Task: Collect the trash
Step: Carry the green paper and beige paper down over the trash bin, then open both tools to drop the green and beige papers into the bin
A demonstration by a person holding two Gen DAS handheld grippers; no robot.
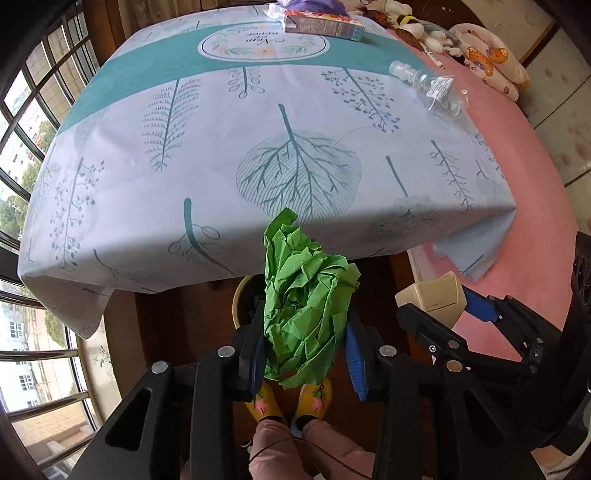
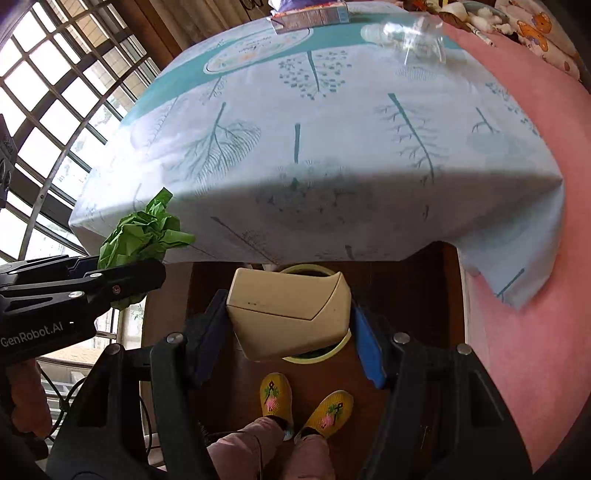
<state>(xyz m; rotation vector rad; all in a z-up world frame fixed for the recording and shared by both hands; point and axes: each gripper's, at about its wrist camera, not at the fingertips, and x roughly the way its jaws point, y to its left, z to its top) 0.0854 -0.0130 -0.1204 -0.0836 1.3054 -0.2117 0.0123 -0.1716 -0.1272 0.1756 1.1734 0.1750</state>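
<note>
Above the round yellow-rimmed bin, off the table's near edge, the left gripper clasps crumpled green paper; the right gripper pinches a smooth beige carton.

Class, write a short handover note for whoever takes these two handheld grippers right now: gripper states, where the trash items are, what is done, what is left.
Left gripper: shut on the crumpled green paper ball, off the table's near edge.
Right gripper: shut on the cream plastic box-shaped piece, directly above the round yellow-rimmed bin on the floor.
Done: both items lifted. Neither is dropped in yet.
Left: release both into the bin, then fetch the clear plastic bottle and the flat cardboard carton from the leaf-print tablecloth.
</note>
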